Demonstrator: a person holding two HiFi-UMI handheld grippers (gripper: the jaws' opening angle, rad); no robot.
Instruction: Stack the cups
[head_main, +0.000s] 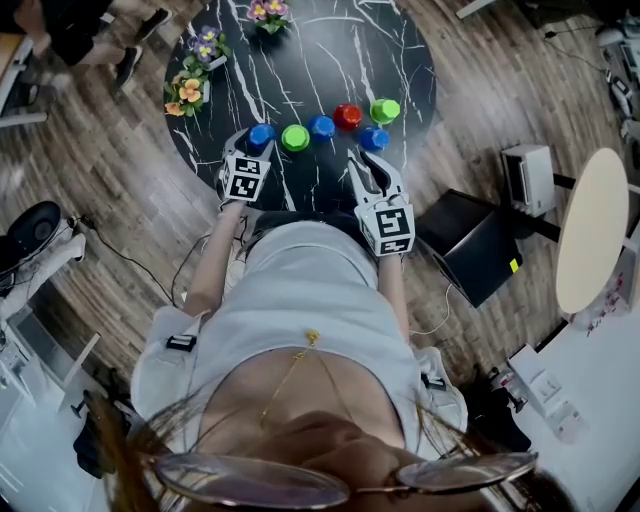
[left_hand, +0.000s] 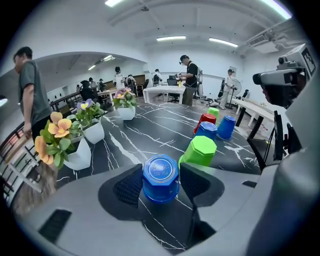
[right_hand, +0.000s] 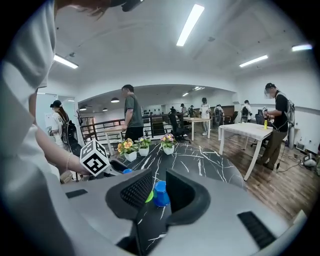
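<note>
Six upside-down cups stand in a loose row on the black marble table (head_main: 400, 50): blue (head_main: 261, 133), green (head_main: 295, 137), blue (head_main: 321, 126), red (head_main: 347, 116), green (head_main: 384, 110) and blue (head_main: 374, 138). My left gripper (head_main: 255, 145) straddles the leftmost blue cup (left_hand: 160, 172). Its jaws stand wide open, one pad on each side of that cup, which rests on the table. My right gripper (head_main: 372, 166) hovers near the table's front edge, its jaws narrowly open and empty. A blue cup (right_hand: 161, 197) shows farther ahead through the gap.
Three white pots of flowers (head_main: 187, 92) (head_main: 207, 45) (head_main: 268, 12) line the table's left and far rim. A black box (head_main: 475, 245) and a round white table (head_main: 592, 230) stand on the wooden floor to the right. Several people stand in the room behind.
</note>
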